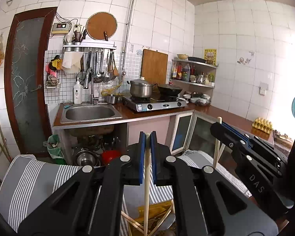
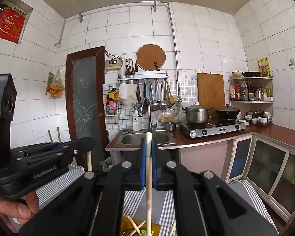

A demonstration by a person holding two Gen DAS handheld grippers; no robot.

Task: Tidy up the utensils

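Note:
My left gripper (image 1: 147,135) is shut on a pale wooden chopstick (image 1: 147,177) that hangs down between its blue pads. My right gripper (image 2: 148,143) is shut on another pale chopstick (image 2: 149,186), held upright. Both are raised above a grey striped cloth (image 1: 29,177) on the table. Below the left gripper, loose chopsticks (image 1: 135,222) lie across a yellow holder (image 1: 155,214). The same holder (image 2: 127,226) with chopsticks shows at the bottom of the right wrist view. The right gripper (image 1: 219,126) appears in the left wrist view at the right, its chopstick (image 1: 216,149) hanging below it. The left gripper (image 2: 88,143) shows at the left of the right wrist view.
A kitchen counter with a steel sink (image 1: 90,113), a gas stove (image 1: 153,102) with a pot (image 1: 141,88) and a wok (image 1: 170,90) lies ahead. A wall rack (image 1: 89,48) holds hanging ladles. A corner shelf (image 1: 193,72) holds bottles. An egg tray (image 1: 262,124) sits on the right counter.

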